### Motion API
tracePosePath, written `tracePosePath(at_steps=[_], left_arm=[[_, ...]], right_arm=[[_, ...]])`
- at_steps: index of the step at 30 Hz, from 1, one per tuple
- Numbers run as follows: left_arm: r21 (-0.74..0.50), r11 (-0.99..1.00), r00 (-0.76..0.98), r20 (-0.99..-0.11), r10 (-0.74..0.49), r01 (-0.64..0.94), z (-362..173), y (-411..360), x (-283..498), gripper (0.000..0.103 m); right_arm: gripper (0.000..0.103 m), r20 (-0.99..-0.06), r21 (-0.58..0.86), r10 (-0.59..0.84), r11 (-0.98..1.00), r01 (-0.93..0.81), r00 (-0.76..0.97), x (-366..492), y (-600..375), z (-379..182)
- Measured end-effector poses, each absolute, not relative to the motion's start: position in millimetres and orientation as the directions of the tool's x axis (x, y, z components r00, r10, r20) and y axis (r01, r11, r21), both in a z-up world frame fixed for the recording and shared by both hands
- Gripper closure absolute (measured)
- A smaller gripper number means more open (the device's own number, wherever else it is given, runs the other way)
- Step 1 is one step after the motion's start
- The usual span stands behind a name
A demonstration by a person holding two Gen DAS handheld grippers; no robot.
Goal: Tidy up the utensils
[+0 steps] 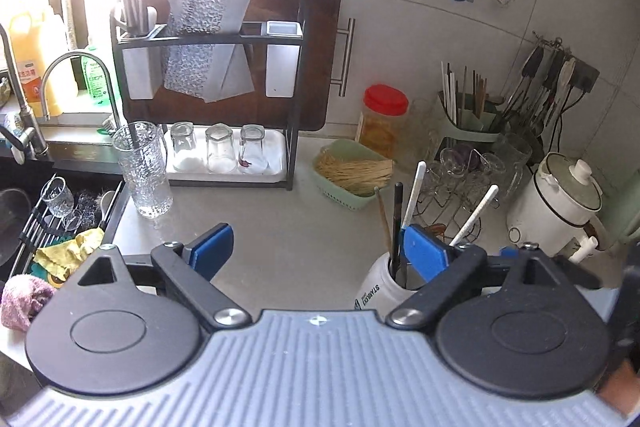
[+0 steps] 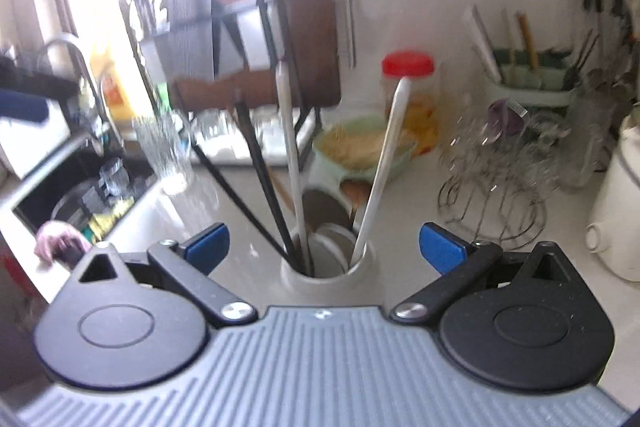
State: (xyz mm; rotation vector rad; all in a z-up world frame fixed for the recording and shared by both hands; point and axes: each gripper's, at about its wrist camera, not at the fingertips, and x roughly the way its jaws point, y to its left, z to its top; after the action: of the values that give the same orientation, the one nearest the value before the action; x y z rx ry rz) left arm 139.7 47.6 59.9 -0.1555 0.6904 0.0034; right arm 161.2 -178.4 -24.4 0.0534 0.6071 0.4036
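Right hand-held gripper [image 2: 323,245]: jaws spread wide, nothing between the pads. It hangs just above the white mug [image 2: 330,277], which sits at 6 o'clock in the right wrist view. Judgement: the spread jaws over the mug fit a release just made, though the view is blurred.

The mug holds the task's things: two white chopsticks [image 2: 291,155], two black chopsticks [image 2: 256,163] and a brown one, barely visible behind. All stand tilted, fanned against the rim, since the mug is wider than the bundle.

Left hand-held gripper [image 1: 320,251]: jaws also spread, empty, over bare counter [image 1: 280,227]. In the left wrist view the mug [image 1: 378,293] lies at 5 o'clock, partly behind the right blue pad [image 1: 424,253]; whether the pad touches the chopsticks cannot be told.

Mid-distance, 11 o'clock: a tall ribbed glass [image 1: 142,171] stands at the counter edge beside the sink [image 1: 24,211], where a wire rack carries small glasses and a yellow cloth. At 1 o'clock, a green basket [image 1: 352,173] of thin sticks.

Far, 12 o'clock: black rack [image 1: 208,75] with upturned glasses on its tray, presumably draining. At 2 o'clock, a green holder [image 1: 470,123] with more chopsticks, upright, against the wall; a red-lidded jar [image 1: 384,119] beside it.

Judgement: the sorting appears well along; no loose utensil shows on the counter.
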Motion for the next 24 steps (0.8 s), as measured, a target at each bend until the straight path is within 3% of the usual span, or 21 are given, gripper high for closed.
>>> tracePosePath(at_steps=[11, 24], left_arm=[[-0.157, 0.987, 0.764, -0.64, -0.078, -0.031, 52, 51, 101, 0.008], [-0.139, 0.99, 0.736, -0.673, -0.071, -0.031, 31, 46, 61, 0.008]], right_arm=[[0.0, -0.503, 0.208, 0.327, 0.944, -0.255, 0.8, 101, -189, 20], [0.0, -0.509, 0.202, 0.27, 0.961, -0.191, 0.817, 46, -194, 21]])
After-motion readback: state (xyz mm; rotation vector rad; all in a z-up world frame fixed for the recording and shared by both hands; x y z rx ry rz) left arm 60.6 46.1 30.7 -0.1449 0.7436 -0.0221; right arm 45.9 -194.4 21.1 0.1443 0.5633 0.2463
